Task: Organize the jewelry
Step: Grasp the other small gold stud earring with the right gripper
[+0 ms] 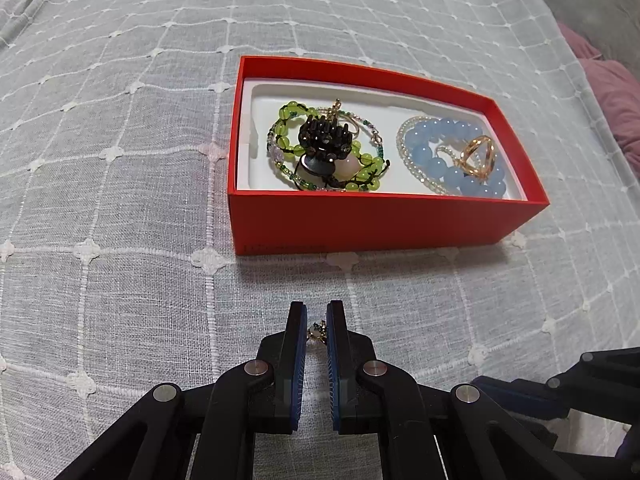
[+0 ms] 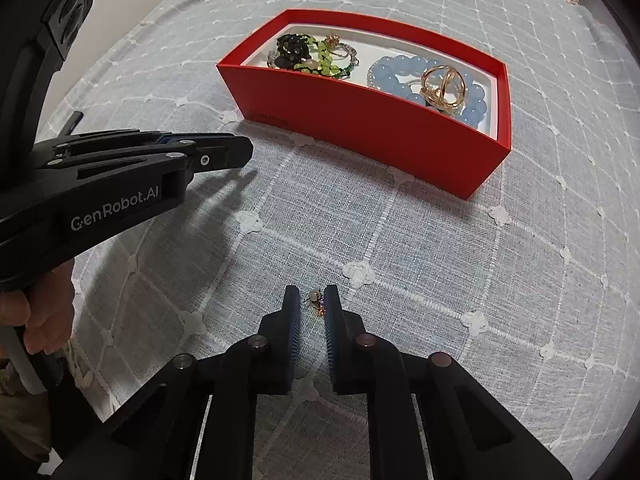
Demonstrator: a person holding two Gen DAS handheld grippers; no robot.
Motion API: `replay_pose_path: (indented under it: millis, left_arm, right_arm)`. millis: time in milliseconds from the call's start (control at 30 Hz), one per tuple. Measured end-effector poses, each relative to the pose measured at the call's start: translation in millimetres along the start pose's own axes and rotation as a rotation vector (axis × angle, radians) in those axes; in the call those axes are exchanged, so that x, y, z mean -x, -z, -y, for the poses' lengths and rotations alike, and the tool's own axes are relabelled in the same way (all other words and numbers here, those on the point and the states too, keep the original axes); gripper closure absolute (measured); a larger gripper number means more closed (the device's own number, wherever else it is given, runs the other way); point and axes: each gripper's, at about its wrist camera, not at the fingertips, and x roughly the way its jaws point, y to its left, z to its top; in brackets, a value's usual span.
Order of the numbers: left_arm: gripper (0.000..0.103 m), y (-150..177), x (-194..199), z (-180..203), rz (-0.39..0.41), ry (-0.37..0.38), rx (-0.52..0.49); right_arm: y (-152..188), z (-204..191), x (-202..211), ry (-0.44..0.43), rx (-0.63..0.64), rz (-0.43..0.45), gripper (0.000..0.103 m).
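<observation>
Even, soft indoor light on the grey cloth [image 1: 120, 200]; no glare. Red box [image 2: 360, 120] casts a thin shadow at its base. Left gripper [image 2: 240, 152] throws a diffuse shadow on the cloth below it. Strong fisheye bending; right wrist view's corners vignette black. Focus sharp mid-frame.

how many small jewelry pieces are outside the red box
2: one small beaded piece clamped in the left gripper, a second small piece between the fingers of the right gripper. More could be hidden under the grippers.
</observation>
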Motion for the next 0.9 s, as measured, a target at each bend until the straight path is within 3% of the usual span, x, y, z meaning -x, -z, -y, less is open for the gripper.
replay_pose_path:
  millis: [900]
  left_arm:
    - [0.098,0.0,2.7,2.7,0.01,0.008,-0.002]
  right_arm:
    - [0.6,8.6,11.3,-0.02,-0.018,0.02,0.092]
